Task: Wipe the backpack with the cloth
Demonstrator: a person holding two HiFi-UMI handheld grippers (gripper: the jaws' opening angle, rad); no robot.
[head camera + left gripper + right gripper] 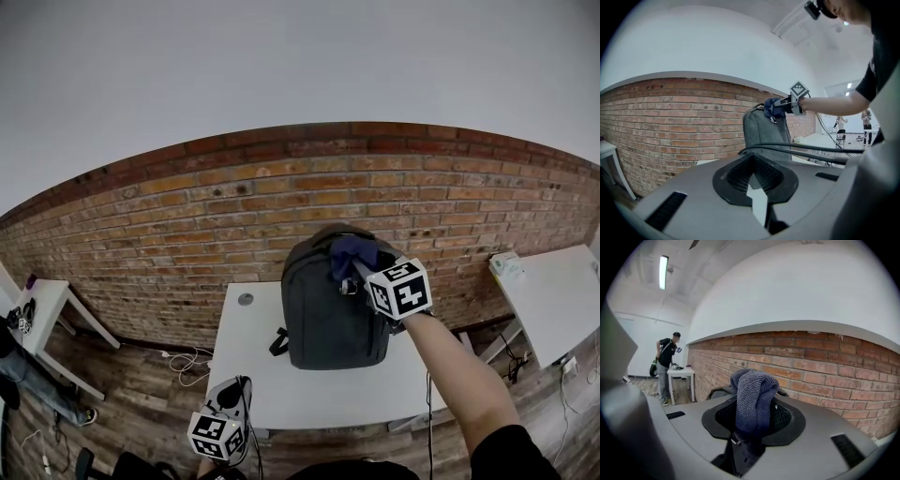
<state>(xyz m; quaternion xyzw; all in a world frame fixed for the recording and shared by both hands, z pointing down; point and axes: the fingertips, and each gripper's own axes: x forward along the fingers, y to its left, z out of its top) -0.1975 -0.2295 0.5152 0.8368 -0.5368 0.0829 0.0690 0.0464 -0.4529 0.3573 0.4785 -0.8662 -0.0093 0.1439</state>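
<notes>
- Backpack [330, 305], grey, stands upright on the white table [309, 389], on the rear half, with its back close to the brick wall [187, 234].
- Cloth [349, 250], blue and bunched, sits at the backpack's top right edge and touches it.
- Right gripper [356, 270] has its jaws pinched on the cloth; in the right gripper view the cloth [752, 399] folds up and over out of the right gripper [749, 430].
- The right arm reaches in over the table's right front edge, with the marker cube just right of the backpack's top.
- A dark curved piece [719, 392] behind the cloth is probably the backpack's top handle; it is too dim to be sure.
- Left gripper [234, 392] is low at the table's front left corner, well apart from the backpack.
- Left gripper [757, 199] has its jaws a narrow slit apart with nothing between them; white tabletop shows through the slit.
- From the left gripper view, the backpack [766, 133] stands ahead with the cloth [774, 107] and right gripper [786, 105] at its top.
- Open room: the tabletop is bare in front of and left of the backpack, out to the front edge.
- Floor gaps lie on both sides, between the table and the side table [47, 298] on the left and the second white table [553, 300] on the right.
- A person [665, 364] stands far off by the side table [680, 372].
</notes>
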